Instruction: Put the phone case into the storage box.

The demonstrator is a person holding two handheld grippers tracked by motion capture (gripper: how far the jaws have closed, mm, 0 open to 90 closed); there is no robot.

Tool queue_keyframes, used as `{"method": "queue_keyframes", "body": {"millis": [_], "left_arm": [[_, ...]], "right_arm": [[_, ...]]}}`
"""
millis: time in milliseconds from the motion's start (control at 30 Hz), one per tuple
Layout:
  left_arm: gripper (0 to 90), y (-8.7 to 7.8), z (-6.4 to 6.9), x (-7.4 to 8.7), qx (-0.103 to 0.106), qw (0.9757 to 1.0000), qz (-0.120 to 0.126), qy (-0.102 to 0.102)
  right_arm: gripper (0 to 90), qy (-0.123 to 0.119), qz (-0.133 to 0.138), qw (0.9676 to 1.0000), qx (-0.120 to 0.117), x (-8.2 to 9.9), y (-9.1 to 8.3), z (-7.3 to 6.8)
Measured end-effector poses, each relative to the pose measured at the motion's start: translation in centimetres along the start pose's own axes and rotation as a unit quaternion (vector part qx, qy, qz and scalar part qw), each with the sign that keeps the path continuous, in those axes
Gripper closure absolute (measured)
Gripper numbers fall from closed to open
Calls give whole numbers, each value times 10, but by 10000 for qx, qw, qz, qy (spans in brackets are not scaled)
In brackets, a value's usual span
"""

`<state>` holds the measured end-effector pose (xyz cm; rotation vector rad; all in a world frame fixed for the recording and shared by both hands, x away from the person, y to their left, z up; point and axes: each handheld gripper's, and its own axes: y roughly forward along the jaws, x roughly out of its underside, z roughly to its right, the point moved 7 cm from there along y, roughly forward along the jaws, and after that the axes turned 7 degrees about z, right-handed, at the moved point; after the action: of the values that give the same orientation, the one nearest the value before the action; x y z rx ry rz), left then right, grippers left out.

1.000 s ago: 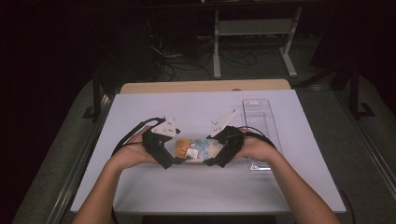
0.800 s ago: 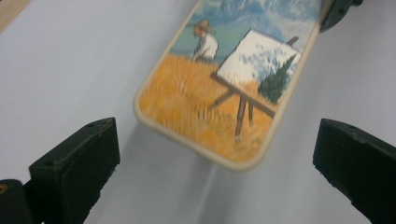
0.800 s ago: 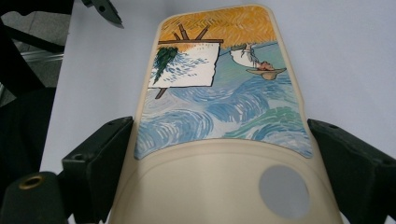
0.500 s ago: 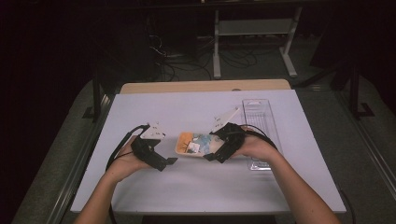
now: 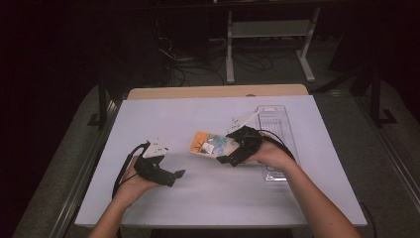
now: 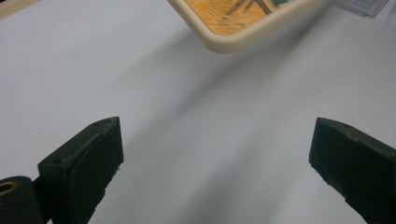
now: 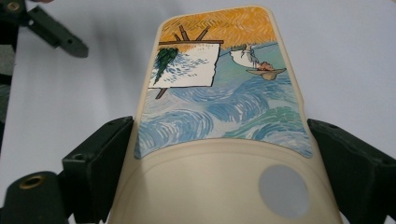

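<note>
A cream phone case [image 5: 209,143] with a painted picture of blue waves, an easel and orange sky hangs just above the white table [image 5: 213,198]. My right gripper [image 5: 226,159] is shut on its near end; in the right gripper view the case [image 7: 219,93] fills the space between both jaws of that gripper [image 7: 219,144]. My left gripper [image 5: 177,177] is down at the left near the table's front, open and holding nothing. In the left gripper view its jaws [image 6: 217,144] stand wide apart over bare table, with the case's orange corner [image 6: 233,21] ahead.
A clear plastic tray [image 5: 275,135] lies at the table's right, behind my right hand; its corner [image 6: 359,5] shows in the left gripper view. The left gripper [image 7: 56,32] appears far off in the right gripper view. Dark floor, cables and a stand lie beyond.
The left gripper let go of the case, opened and drew back left toward the table's front. The right gripper keeps the case and has barely shifted.
</note>
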<state>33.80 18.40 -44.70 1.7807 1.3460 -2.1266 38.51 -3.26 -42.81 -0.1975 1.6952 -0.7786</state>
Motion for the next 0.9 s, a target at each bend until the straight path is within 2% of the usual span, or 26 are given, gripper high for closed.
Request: {"method": "queue_keyframes", "body": {"millis": [167, 200, 367, 533, 700, 900], "left_arm": [[0, 3, 2, 4, -14, 9999, 1, -106], [0, 4, 3, 5, -15, 9998, -5, -179], [0, 5, 2, 5, 22, 9996, 27, -298], [0, 5, 1, 5, -90, 9997, 91, -202], [0, 6, 2, 6, -100, 9996, 148, -219], [0, 5, 2, 6, -142, 9997, 169, -62]], "right_arm": [[100, 162, 7, 9999, 29, 1, 3, -1], [100, 214, -4, 9998, 49, 1, 3, -1], [100, 235, -35, 9997, 71, 2, 5, -2], [100, 210, -34, 9997, 78, 2, 5, -2], [100, 236, -38, 9997, 81, 2, 5, -2], [100, 260, -12, 9996, 89, 1, 5, -2]]}}
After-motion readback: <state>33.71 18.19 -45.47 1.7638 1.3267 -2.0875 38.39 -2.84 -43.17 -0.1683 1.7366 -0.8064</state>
